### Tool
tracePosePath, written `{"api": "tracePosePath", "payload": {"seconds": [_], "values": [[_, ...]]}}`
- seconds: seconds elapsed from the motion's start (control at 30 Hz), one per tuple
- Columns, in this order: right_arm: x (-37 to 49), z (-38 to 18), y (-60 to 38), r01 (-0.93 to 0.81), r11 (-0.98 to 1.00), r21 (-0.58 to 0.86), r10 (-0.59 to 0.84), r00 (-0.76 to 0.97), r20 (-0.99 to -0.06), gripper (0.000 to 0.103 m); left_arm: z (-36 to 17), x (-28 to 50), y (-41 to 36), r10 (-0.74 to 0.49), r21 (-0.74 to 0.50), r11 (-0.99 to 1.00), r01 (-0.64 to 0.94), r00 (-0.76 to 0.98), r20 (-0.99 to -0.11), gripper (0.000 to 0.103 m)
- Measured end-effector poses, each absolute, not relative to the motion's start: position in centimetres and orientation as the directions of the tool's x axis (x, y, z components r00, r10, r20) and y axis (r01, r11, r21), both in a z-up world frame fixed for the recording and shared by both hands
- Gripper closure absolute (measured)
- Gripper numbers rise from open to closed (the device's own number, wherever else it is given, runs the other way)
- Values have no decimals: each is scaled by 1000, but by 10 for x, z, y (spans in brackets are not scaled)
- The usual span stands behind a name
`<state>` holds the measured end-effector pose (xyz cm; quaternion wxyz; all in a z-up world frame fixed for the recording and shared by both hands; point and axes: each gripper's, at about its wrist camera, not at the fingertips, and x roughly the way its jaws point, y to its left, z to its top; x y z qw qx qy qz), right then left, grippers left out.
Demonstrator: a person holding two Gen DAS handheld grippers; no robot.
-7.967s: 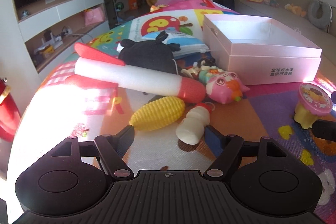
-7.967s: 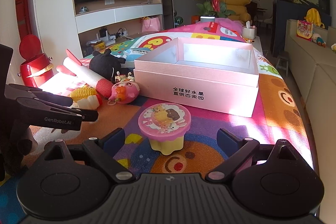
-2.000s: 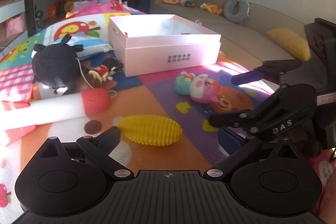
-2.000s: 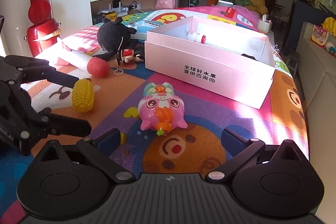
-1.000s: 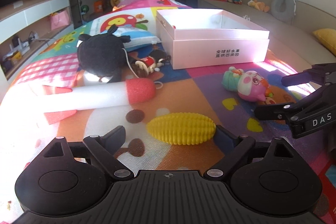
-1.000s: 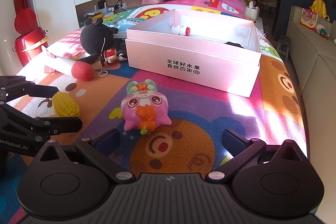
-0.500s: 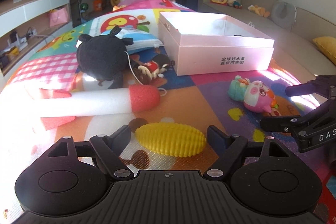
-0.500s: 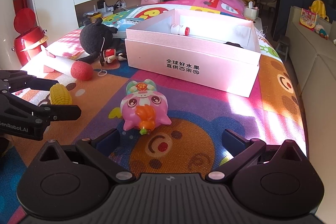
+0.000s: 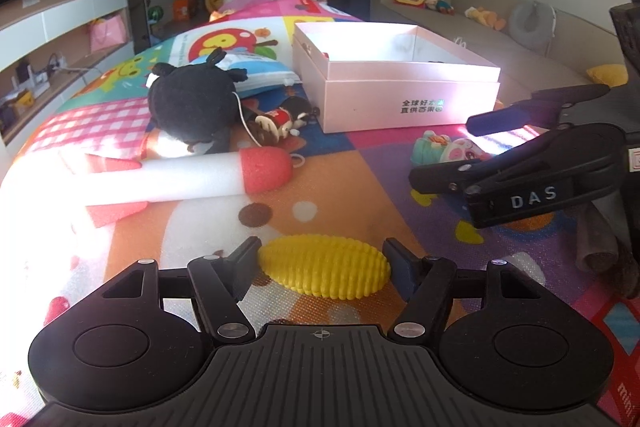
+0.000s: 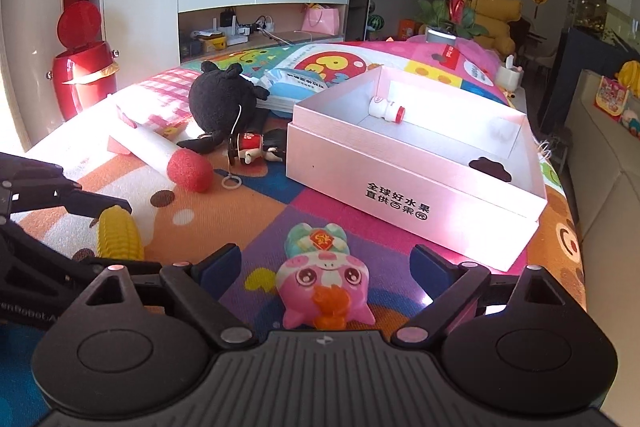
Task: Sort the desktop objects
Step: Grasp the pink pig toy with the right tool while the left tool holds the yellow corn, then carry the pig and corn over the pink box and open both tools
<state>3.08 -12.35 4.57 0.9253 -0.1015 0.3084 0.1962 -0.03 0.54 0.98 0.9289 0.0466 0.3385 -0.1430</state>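
Note:
A yellow corn toy [image 9: 324, 271] lies crosswise on the colourful mat between the fingers of my left gripper [image 9: 322, 257]. The jaws are closing and the pads meet both of its ends. In the right wrist view the corn toy [image 10: 118, 235] shows at the left, inside the left gripper [image 10: 120, 235]. A pink pig toy [image 10: 324, 283] lies between the fingers of my right gripper [image 10: 326, 259]. Those jaws are closing too, with gaps on both sides. The open pink box [image 10: 400, 195] stands just beyond and holds a small white bottle [image 10: 386, 109].
A white foam rocket with a red tip [image 9: 180, 179], a black plush [image 9: 192, 103] and a small doll [image 9: 280, 119] lie to the left of the pink box [image 9: 400, 99]. A red bin [image 10: 82, 75] stands off the far left edge. A sofa runs along the right.
The left jaws have narrowed onto the corn's ends. The right gripper has come forward so that the pig toy now sits between its fingers, and its jaws have narrowed a little.

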Motion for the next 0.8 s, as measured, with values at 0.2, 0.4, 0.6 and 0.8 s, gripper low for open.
{"api": "tracePosePath", "payload": {"seconds": [0.2,0.4,0.6,0.8], "values": [[43,42,-127,-426,905,16,318,650,-690,54,17,-10,1,-250,-4,948,318,735,-630,31],[0,63,-153,-450,892,28,342,635,-693,54,24,-18,-14,-275,25,928,372,729,-627,31],[-44,91,-175,-481,876,42,387,648,-656,54,57,-24,-41,-347,75,884,462,755,-557,31],[-35,141,-196,-444,893,70,410,741,-531,54,93,7,-71,-354,201,859,471,830,-431,31]]}}
